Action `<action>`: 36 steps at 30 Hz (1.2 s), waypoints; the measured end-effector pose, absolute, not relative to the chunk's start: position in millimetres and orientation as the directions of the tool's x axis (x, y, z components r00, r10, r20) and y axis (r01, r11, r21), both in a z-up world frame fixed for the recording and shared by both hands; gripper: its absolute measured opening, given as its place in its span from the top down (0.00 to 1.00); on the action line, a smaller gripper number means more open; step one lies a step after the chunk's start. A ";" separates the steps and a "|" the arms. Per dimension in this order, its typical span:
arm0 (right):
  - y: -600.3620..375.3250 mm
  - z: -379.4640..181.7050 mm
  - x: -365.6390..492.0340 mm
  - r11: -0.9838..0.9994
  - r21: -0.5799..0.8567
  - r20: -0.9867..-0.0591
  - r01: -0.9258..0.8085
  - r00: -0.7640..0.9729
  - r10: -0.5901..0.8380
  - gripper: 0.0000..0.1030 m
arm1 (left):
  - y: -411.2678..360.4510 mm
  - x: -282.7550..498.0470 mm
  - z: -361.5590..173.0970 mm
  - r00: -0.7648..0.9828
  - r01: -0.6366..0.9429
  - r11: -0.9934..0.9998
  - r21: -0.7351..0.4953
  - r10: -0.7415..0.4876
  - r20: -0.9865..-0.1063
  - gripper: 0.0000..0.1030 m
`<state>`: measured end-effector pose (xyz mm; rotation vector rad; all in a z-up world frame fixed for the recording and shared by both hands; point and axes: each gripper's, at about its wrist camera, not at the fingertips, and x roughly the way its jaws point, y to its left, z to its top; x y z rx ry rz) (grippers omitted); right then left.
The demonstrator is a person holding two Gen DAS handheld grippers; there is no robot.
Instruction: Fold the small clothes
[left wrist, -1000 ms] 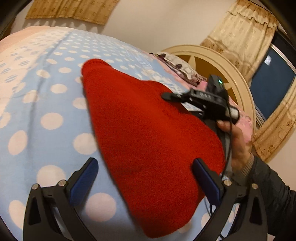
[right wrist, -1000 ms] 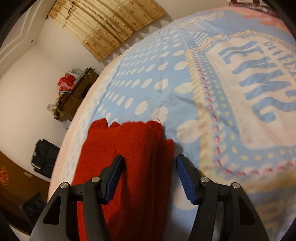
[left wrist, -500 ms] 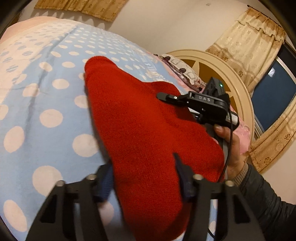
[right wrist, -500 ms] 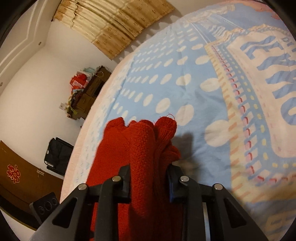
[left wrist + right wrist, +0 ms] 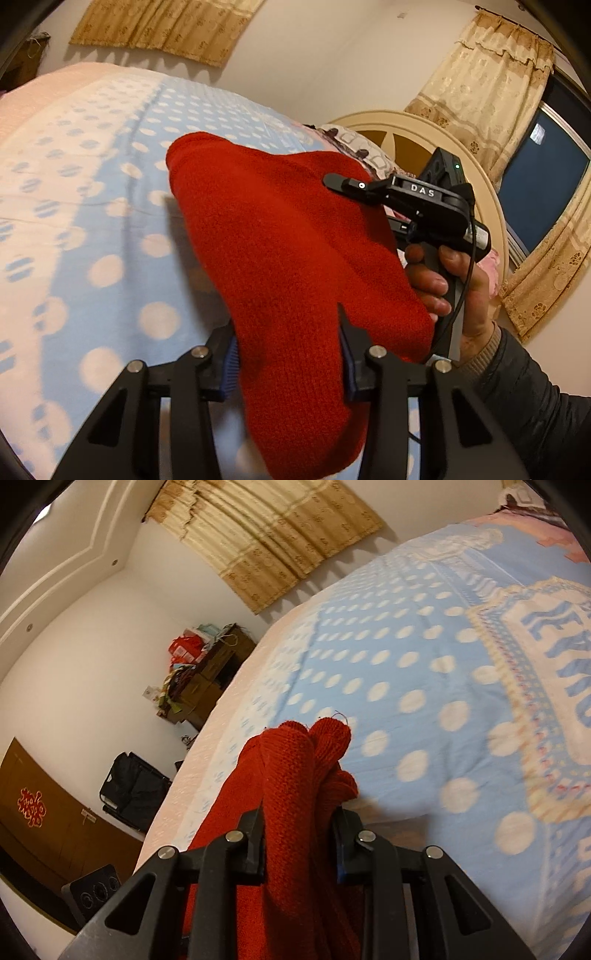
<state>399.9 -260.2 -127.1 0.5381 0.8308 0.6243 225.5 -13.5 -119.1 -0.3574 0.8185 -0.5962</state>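
A red knit garment hangs lifted above the blue polka-dot blanket, casting a shadow on it. My left gripper is closing its jaws on the near edge, and the blue pads press into the knit. A hand at the garment's right edge holds the other tool's black handle. In the right wrist view the bunched red knit stands up between the pads of my right gripper, which is shut on it above the blanket.
A cream round headboard and a patterned pillow lie beyond the garment, with a dark window and curtains at right. Off the bed's far side stand a cluttered wooden cabinet, a black bag and a brown door.
Both grippers went from open around the flat garment to closed on it. They then rose, lifting its edge off the blanket.
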 end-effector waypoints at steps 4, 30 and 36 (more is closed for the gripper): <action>-231.7 -118.8 390.6 0.687 0.652 -0.498 -0.320 0.503 0.706 0.75 | 5.4 210.6 -110.7 0.567 0.323 0.810 -0.490 -0.580 -0.585 0.57; -43.9 -108.5 352.0 0.588 0.654 -0.506 -0.476 0.303 0.808 0.75 | 114.8 130.5 -100.4 0.707 0.142 0.886 -0.441 -0.402 -0.581 0.58; -7.6 -112.5 344.3 0.572 0.648 -0.518 -0.502 0.260 0.815 0.75 | 132.0 115.4 -102.9 0.720 0.099 0.895 -0.435 -0.366 -0.590 0.58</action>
